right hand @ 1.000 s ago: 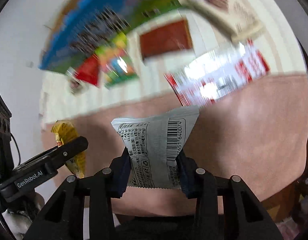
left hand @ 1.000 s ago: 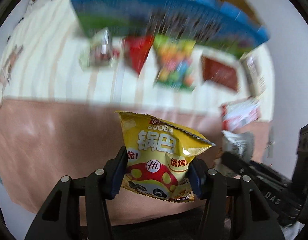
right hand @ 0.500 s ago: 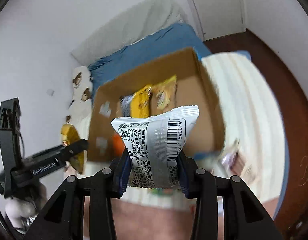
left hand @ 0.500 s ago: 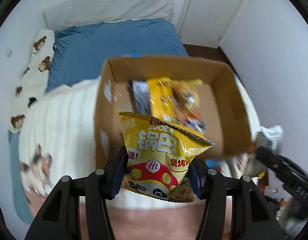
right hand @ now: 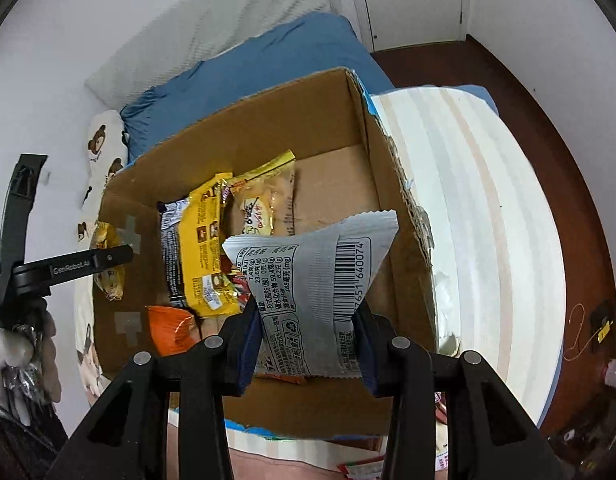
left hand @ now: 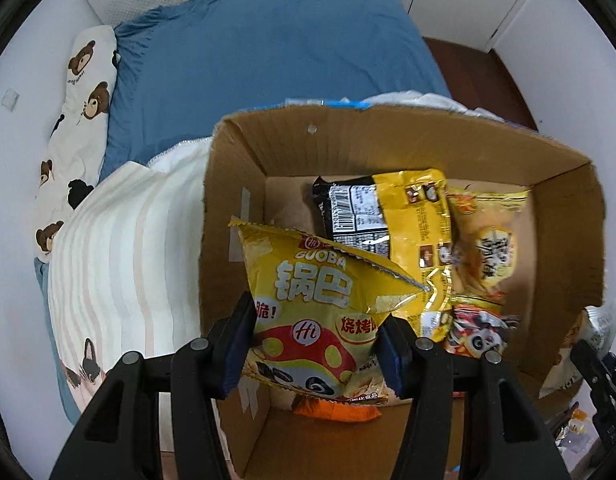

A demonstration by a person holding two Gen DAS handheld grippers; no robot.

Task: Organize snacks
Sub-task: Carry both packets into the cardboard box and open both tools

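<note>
Yellow snack bag point(left hand: 320, 312) clamped upright between the left gripper point(left hand: 314, 346) fingers; silver packet point(right hand: 314, 292) likewise in the right gripper point(right hand: 308, 338). Cardboard box point(left hand: 428, 148) lies open directly ahead of and below both fingertip pairs; left looks nearer its wall.

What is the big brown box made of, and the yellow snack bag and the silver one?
The box looks like corrugated cardboard: matte brown, with ragged, fluted top edges. The yellow snack bag, held by the left gripper, seems to be glossy plastic film, with shiny creases and a zigzag seal. The silver bag in the right gripper looks like matte foil-like film.
</note>
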